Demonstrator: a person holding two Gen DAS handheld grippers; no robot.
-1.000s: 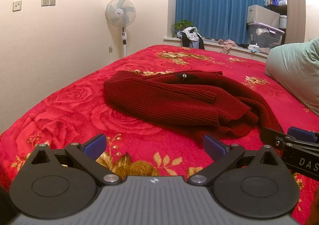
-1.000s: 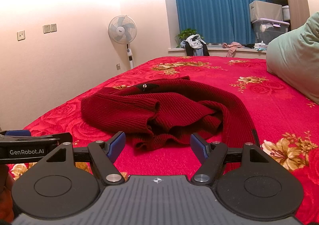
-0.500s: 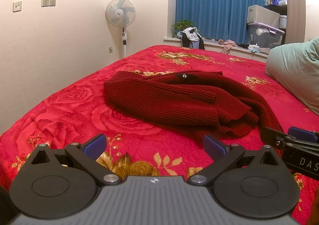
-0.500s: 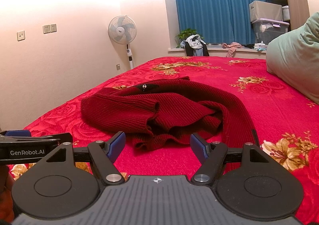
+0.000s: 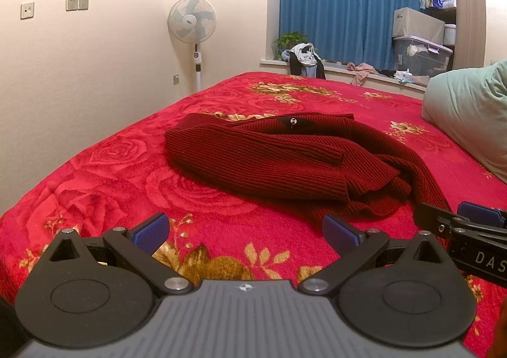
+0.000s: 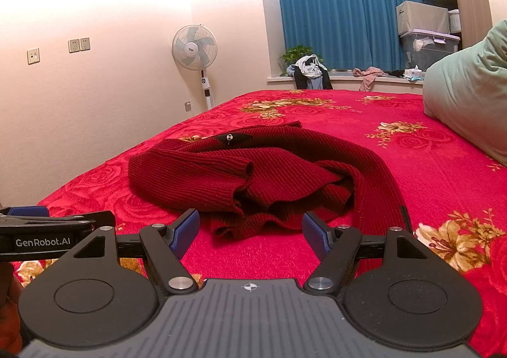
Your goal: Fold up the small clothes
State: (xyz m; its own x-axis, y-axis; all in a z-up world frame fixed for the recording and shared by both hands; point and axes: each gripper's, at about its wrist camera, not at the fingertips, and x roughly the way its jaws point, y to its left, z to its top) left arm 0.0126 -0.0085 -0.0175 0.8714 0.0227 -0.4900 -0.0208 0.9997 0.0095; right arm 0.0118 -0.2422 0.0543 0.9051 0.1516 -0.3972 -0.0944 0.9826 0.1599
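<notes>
Sweater (image 5: pixel 285 164), dark red ribbed knit, lies crumpled mid-bed on the red floral bedspread (image 5: pixel 111 174), straight ahead of me. From my left wrist: my left gripper (image 5: pixel 244 229) hovers near the bed's near edge, fingers spread wide, holding nothing; the heap's long axis runs across my view, its near hem ahead and slightly right. From my right wrist: my right gripper (image 6: pixel 250 226) is spread and empty too, and the rumpled hem sits just beyond its fingertips, so I judge the right hand nearer.
</notes>
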